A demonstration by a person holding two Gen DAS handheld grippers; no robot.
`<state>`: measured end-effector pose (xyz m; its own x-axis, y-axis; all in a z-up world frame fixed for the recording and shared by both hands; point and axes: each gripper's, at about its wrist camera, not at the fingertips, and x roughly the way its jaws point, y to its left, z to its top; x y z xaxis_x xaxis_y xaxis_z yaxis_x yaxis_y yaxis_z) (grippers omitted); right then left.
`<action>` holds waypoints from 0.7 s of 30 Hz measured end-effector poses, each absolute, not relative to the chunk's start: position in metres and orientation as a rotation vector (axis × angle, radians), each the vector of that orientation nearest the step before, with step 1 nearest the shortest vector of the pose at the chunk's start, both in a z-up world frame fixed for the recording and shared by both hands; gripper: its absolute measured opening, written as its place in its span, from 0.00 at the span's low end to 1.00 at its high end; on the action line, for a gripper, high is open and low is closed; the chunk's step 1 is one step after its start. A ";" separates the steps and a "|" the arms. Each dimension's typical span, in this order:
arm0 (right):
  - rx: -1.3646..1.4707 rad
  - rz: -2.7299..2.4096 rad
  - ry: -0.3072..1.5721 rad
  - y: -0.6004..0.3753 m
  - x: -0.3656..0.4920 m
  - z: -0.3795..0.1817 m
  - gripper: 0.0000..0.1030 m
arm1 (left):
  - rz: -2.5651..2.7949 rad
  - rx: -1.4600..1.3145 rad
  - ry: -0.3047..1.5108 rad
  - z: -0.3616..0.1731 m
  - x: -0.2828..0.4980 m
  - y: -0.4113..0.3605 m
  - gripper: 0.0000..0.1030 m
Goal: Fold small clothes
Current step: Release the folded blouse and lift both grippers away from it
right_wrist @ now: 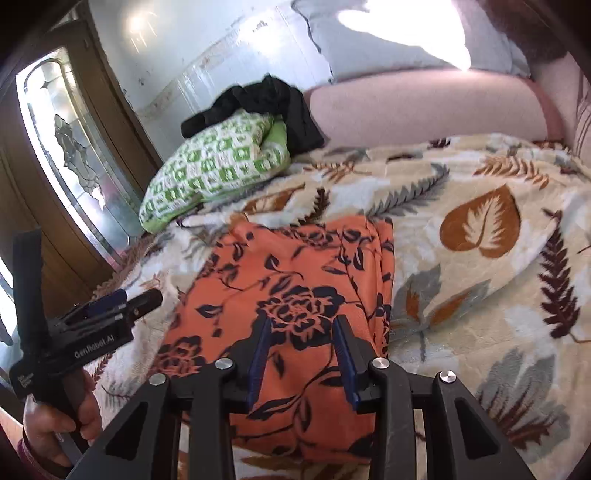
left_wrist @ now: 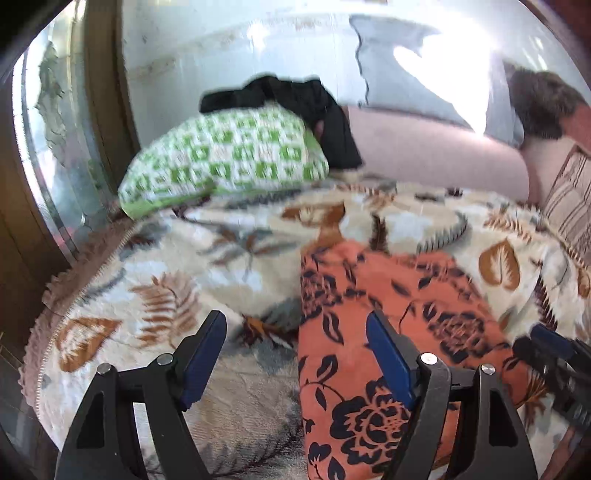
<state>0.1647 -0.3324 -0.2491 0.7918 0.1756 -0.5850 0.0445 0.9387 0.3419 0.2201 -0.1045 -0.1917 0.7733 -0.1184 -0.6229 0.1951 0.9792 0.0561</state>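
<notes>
Daylight floods in from the far side, blowing out a white patch on the grey pillow (left_wrist: 436, 74) and putting glare on the wall (right_wrist: 147, 26) above the glass door (right_wrist: 74, 147) at left. The left wrist view is smeared by motion blur, worst on the green checked cushion (left_wrist: 229, 158), while the right wrist view is sharper. Both fisheye pictures bend strongly and darken at the corners.
</notes>
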 end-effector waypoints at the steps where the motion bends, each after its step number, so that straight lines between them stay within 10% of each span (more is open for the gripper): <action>1: 0.332 0.043 0.629 -0.330 0.154 -0.241 0.72 | -0.169 0.117 0.644 -0.183 0.213 -0.103 0.85; 21: 0.191 -0.107 0.434 -0.296 0.047 -0.136 0.78 | -0.129 0.111 0.496 -0.085 0.100 -0.072 0.92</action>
<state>0.0469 -0.2960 -0.1362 0.9020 -0.0622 -0.4273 0.1433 0.9766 0.1604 0.1003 -0.0717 -0.0851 0.8716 -0.0964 -0.4807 0.1500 0.9859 0.0743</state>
